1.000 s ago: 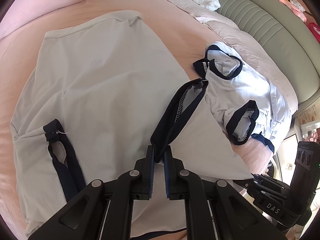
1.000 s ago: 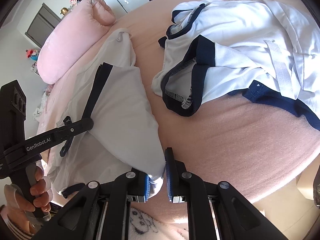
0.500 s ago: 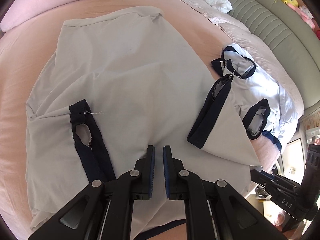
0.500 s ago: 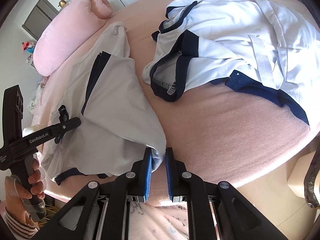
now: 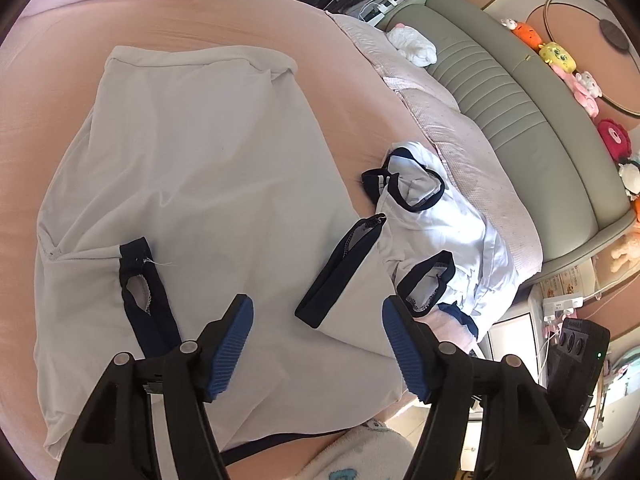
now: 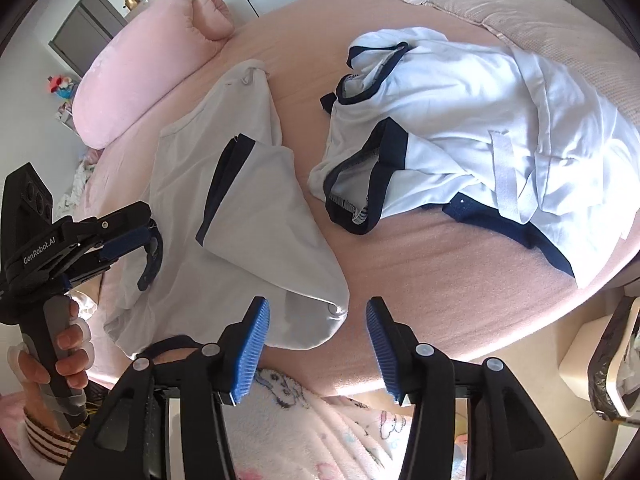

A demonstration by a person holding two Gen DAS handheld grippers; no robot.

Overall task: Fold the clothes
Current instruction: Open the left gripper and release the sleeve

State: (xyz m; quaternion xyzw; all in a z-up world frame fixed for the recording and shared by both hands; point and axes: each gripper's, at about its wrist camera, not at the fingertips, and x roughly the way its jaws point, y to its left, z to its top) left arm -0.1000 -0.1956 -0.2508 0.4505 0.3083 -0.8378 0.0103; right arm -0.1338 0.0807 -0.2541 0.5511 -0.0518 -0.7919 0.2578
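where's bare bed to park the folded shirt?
Free: pink sheet strip between the grey shirt and the crumpled white shirt, and near edge below the white shirt. Crowded: left side under the grey shirt; blanket along the headboard.

Left hand-held gripper point(image 5: 318, 344) spread wide, blue pads point(image 5: 232, 346) empty, above grey T-shirt point(image 5: 192, 184) lying flat on pink bed point(image 5: 340, 80). Right sleeve point(image 5: 344, 280) folded inward, navy cuff showing. White navy-trimmed garment point(image 5: 444, 240) crumpled just beside. Right hand-held gripper point(image 5: 576, 376) at lower right edge.
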